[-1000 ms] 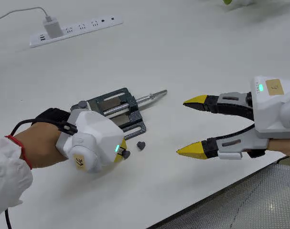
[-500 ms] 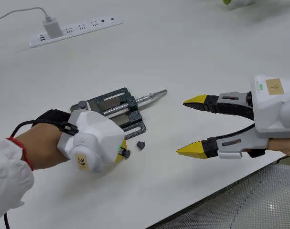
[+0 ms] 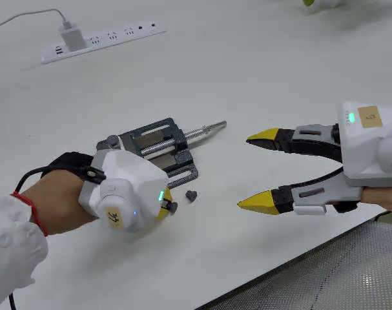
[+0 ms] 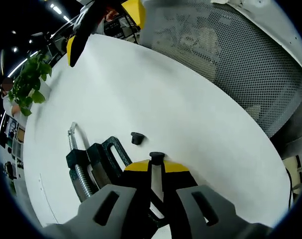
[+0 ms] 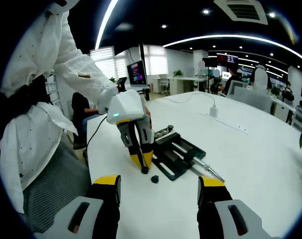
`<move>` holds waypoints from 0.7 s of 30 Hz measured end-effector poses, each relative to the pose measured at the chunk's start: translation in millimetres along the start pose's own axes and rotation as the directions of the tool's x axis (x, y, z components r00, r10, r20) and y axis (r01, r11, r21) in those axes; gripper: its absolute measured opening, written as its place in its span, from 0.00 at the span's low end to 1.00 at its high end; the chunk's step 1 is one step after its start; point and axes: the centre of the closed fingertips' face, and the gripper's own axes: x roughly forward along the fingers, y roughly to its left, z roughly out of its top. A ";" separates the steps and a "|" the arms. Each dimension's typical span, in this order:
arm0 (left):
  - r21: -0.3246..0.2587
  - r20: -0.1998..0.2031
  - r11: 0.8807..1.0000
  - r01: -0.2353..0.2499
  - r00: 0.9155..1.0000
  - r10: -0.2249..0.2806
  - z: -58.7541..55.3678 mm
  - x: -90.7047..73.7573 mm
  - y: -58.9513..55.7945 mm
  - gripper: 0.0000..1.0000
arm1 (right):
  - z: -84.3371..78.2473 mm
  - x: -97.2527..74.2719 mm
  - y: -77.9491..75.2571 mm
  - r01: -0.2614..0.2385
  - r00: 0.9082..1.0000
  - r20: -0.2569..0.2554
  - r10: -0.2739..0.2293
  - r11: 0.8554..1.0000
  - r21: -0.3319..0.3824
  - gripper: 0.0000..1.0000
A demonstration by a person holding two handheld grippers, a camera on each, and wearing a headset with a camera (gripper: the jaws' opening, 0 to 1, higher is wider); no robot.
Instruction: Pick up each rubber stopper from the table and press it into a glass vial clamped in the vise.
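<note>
The left gripper [image 4: 156, 170] is pinching a stopper [image 3: 172, 207] in its fingers, with the vise [image 3: 155, 147] lying near at 12 o'clock. The right gripper [image 3: 259, 170], fingers spread, is hovering farther off.

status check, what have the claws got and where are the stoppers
Left claw shut on stopper, beside vise. Right claw open, off to the side. Second stopper loose by vise.

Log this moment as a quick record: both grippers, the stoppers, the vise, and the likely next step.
left gripper: shut on the held stopper, close beside the vise
right gripper: open, holding nothing, apart from the vise
loose stopper: lying on the table, just off the vise base
vise: on the table, screw handle sticking out
likely next: carry the held stopper to the vise
</note>
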 end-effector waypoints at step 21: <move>-0.462 0.193 0.874 -0.154 0.944 0.269 25.3 -49.7 10.8 0.03 | 45.2 10.2 13.0 -0.059 0.998 -0.002 0.059 0.998 -0.016 0.57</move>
